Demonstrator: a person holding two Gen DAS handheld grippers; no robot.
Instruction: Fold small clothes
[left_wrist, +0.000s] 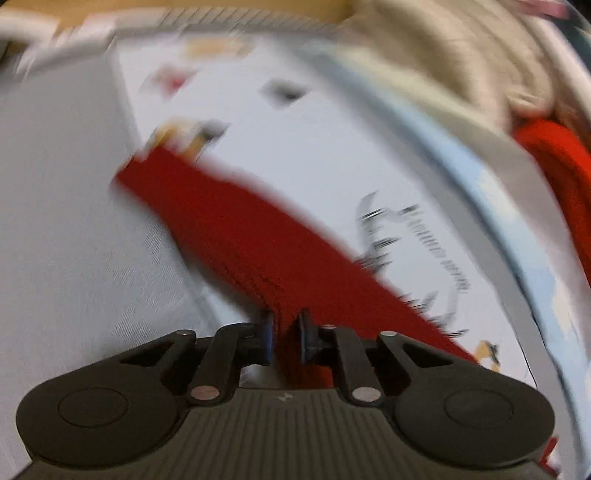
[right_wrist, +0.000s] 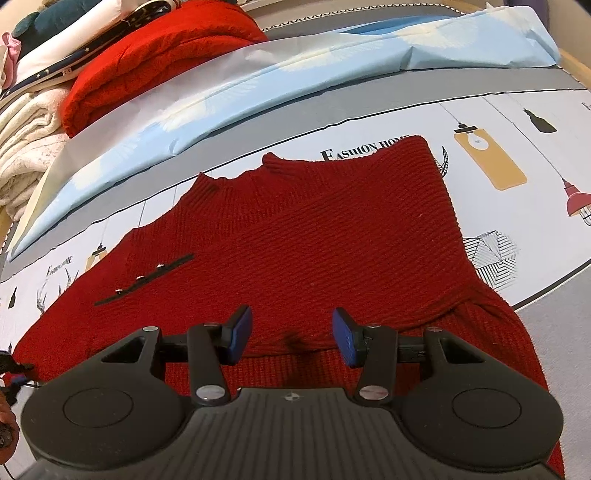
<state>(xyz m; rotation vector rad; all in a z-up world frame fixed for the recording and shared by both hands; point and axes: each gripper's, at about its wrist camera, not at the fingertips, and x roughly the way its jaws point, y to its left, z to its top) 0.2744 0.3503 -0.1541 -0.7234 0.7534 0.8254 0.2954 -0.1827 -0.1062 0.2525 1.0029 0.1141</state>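
A: Item one?

B: Dark red knit sweater (right_wrist: 314, 229), spread flat on the printed bed sheet (right_wrist: 517, 122), neck end away from the right camera. The side toward the lamp print looks already turned in; a black strip with studs (right_wrist: 144, 280) lies across the other half.

A: Left hand-held gripper (left_wrist: 285, 338)?

B: Clenched on a band of that red knit, probably a sleeve, which runs away from its jaws across the sheet. That view is heavily blurred.

A: Right hand-held gripper (right_wrist: 291, 338)?

B: Released, jaws wide apart, poised over the hem end, holding nothing.

A: Stock beside it?

B: Folded bright red knit (right_wrist: 159, 62) and cream garments (right_wrist: 29, 147) stacked past the pale blue sheet (right_wrist: 280, 74).

A: Progress?

B: Early to middle, by my judgement. The sleeve side needs laying in, then the body doubled and moved to the stack.
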